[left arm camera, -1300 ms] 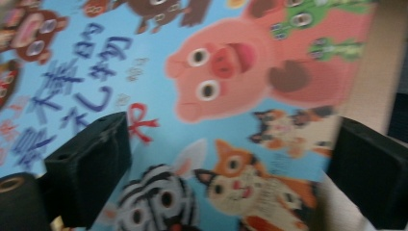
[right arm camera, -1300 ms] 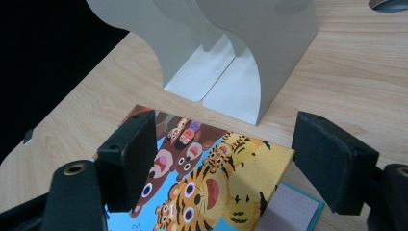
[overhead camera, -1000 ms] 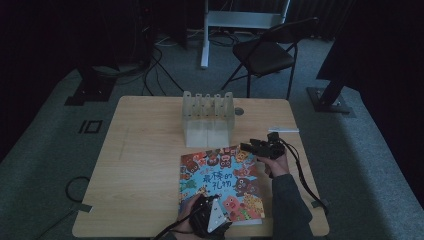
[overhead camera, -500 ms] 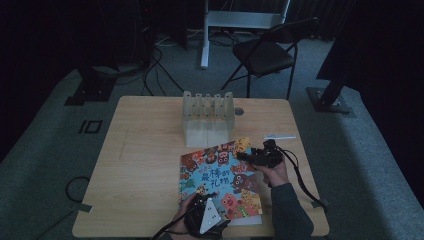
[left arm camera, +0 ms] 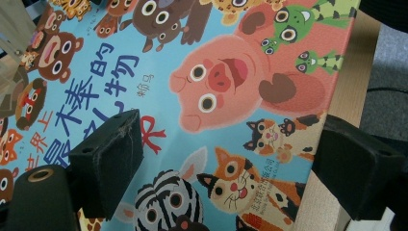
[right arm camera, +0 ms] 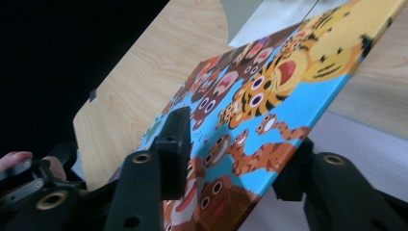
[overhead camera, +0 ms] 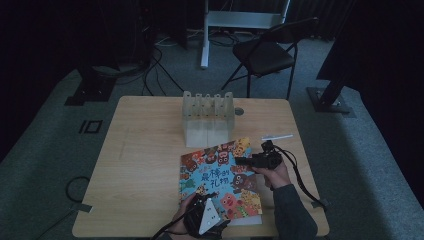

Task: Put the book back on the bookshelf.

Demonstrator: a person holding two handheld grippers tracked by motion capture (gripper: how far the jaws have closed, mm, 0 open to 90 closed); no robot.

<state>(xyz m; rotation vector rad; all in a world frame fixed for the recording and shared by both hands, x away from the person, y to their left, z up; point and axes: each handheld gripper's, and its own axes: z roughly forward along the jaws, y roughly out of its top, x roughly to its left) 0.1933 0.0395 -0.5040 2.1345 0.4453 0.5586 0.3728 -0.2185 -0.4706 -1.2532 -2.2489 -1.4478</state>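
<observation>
A picture book (overhead camera: 220, 175) with a bright blue cover full of cartoon animals lies on the wooden table (overhead camera: 140, 150), right of centre. My right gripper (overhead camera: 240, 161) comes in level at its right edge. In the right gripper view the cover (right arm camera: 269, 91) is tipped up off a pale page. It passes between the jaws of that gripper (right arm camera: 235, 144), one above and one below; they have just been closing and still stand apart. My left gripper (overhead camera: 202, 202) is at the book's near edge. It is open (left arm camera: 226, 139), with one pad over the cover (left arm camera: 216, 86) and the other beyond the book's edge.
A pale slotted rack (overhead camera: 207, 117) stands behind the book at the middle of the table. A thin white strip (overhead camera: 276, 136) lies near the right edge. A black folding chair (overhead camera: 265, 52) stands beyond the far side, with dark floor and cables around.
My right gripper has moved left from beside the book onto its right edge, and its jaws have narrowed around the cover. The left gripper has stayed put.
</observation>
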